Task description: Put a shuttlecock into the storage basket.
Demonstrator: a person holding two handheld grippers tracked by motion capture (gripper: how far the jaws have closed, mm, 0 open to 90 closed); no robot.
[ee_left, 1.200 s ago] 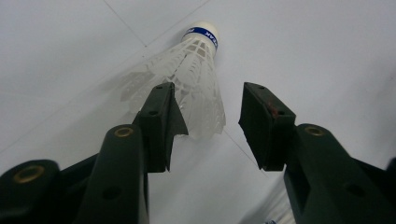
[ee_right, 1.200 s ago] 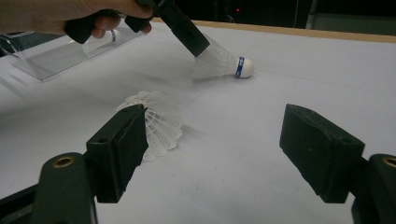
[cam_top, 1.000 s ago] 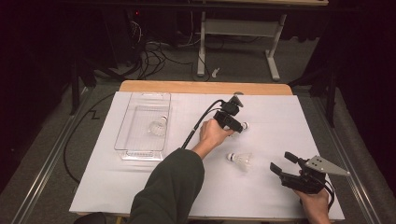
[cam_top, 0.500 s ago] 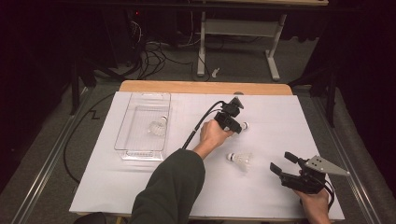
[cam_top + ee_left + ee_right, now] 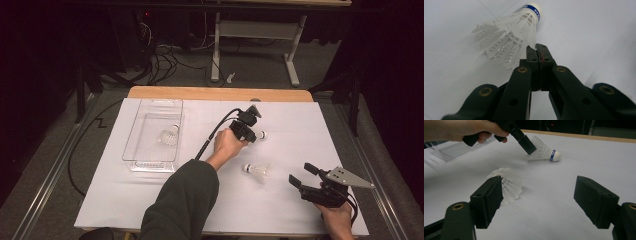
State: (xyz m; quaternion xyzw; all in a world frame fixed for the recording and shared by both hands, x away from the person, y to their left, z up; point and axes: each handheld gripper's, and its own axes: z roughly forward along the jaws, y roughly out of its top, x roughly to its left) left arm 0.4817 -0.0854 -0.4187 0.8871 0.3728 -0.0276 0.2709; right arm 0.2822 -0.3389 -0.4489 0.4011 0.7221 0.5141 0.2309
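Observation:
A white shuttlecock with a blue band on its cork lies on the white table cover at mid-table. My left gripper has just been closing, and its jaws now meet on the rim of that shuttlecock's feather skirt. The pinch is clear in the left gripper view and the right gripper view. A second shuttlecock lies nearer the front. My right gripper rests open at the front right, and that second shuttlecock sits just beyond its left jaw.
A clear plastic tray stands at the left of the table with a third shuttlecock inside. The left gripper's cable trails across the cover. A wooden edge runs along the far side.

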